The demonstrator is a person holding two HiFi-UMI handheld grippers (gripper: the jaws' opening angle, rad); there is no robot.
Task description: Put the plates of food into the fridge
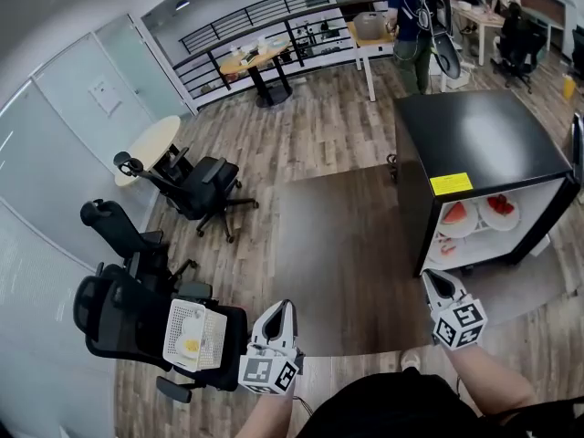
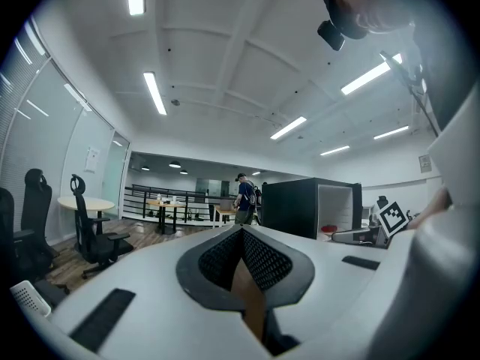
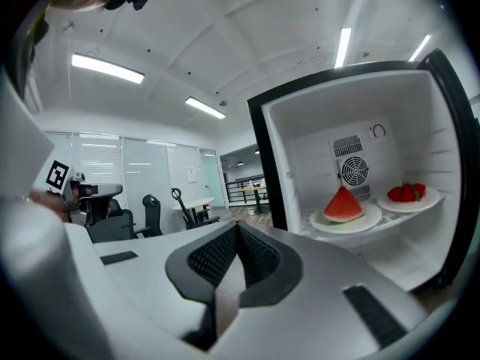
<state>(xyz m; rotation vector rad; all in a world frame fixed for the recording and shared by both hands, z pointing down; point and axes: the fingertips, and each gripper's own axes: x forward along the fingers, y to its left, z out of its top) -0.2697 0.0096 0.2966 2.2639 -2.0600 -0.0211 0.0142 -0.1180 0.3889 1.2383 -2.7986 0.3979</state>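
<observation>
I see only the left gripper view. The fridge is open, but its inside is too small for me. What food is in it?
Observer: The right gripper view shows, in the fridge, a plate with a watermelon slice beside a plate of red fruit.
Operator: And does that gripper hold something?
Observer: No, the right gripper is shut and empty.
Operator: Is any food outside?
Observer: In the head view, a white tray with something yellow lies on a black office chair.
</observation>
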